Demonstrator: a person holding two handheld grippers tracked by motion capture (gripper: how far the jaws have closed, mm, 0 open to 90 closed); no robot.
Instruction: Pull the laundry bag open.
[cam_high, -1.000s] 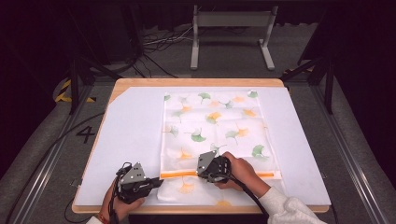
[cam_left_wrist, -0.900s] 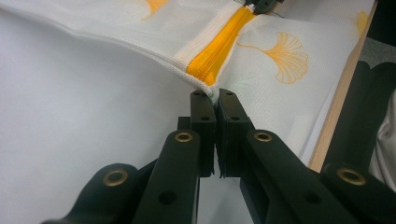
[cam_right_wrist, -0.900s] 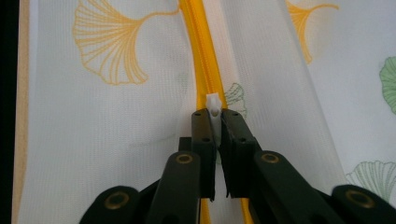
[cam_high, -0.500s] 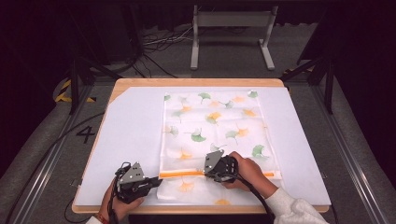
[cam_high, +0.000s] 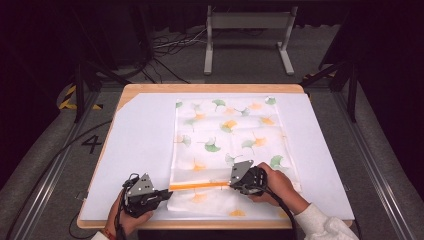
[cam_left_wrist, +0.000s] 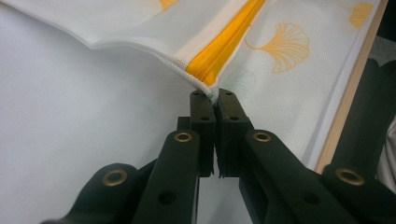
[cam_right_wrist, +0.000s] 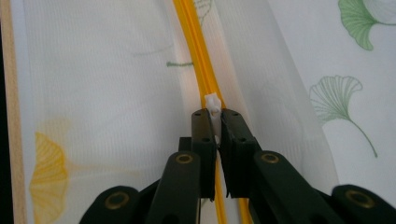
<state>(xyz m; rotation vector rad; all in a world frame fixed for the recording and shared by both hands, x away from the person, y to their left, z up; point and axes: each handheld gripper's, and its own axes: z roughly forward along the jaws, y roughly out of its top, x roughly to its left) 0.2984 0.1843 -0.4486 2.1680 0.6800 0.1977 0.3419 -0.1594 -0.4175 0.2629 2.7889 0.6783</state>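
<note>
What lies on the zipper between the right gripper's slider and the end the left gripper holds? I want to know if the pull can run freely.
Nothing visible does. The orange zipper runs bare across the mesh bag from the white slider in the right gripper to the corner pinched by the left gripper.

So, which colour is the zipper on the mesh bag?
The zipper is bright orange-yellow; its small pull is white. The right gripper view shows it best.

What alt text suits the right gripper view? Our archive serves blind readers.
The right tool, its black jaws shut, pinches the small white zipper pull on the orange zipper of a white mesh bag printed with green and orange ginkgo leaves.
</note>
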